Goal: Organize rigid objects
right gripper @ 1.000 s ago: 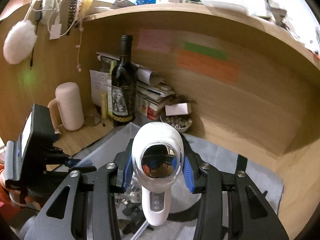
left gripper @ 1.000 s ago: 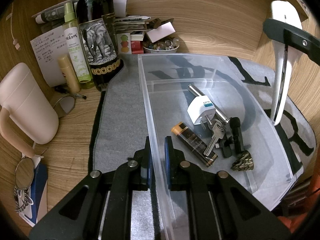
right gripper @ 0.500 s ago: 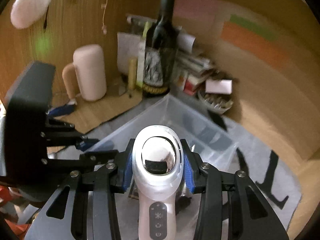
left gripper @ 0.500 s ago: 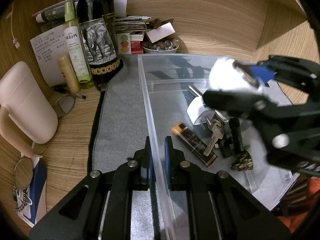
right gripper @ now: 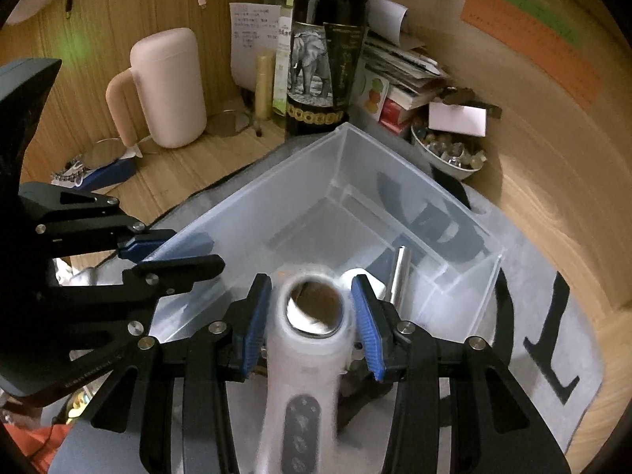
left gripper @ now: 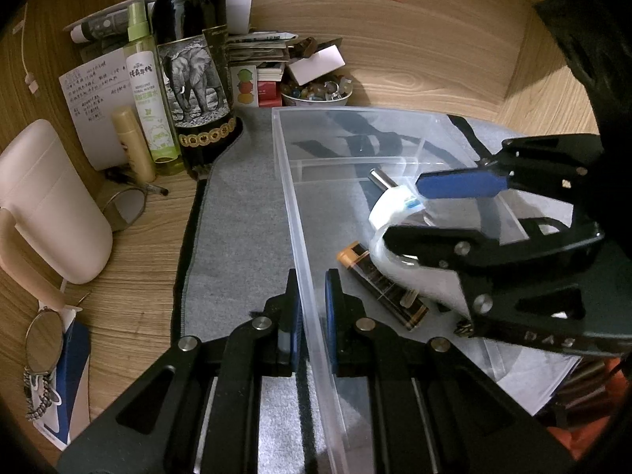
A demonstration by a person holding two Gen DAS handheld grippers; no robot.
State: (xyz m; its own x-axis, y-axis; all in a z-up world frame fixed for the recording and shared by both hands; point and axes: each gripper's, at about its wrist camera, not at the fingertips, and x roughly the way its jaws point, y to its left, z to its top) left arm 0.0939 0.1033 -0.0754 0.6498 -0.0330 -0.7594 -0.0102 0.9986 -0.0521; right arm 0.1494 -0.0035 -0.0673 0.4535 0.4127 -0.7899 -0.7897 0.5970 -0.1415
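1. Down low, the right gripper (right gripper: 312, 316) is clamped around a white handheld device (right gripper: 304, 363), its blue pads pressing on both sides of the head, over the clear plastic bin (right gripper: 343, 134).
2. Its long axis runs along the gripper's line, with the round mirrored face toward the top of the right wrist frame and the button handle toward the bottom edge.
3. Meanwhile the left gripper (left gripper: 312, 304) is pinched shut on the bin's near wall.
4. Only the left wrist view shows a battery (left gripper: 381, 286) lying on the bin floor beneath the device.
5. Around it, the bin sits on a grey felt mat (left gripper: 237, 217) on a wooden desk (left gripper: 130, 276), with a wine bottle (left gripper: 193, 75) and pink mug (left gripper: 47, 201) at upper left.
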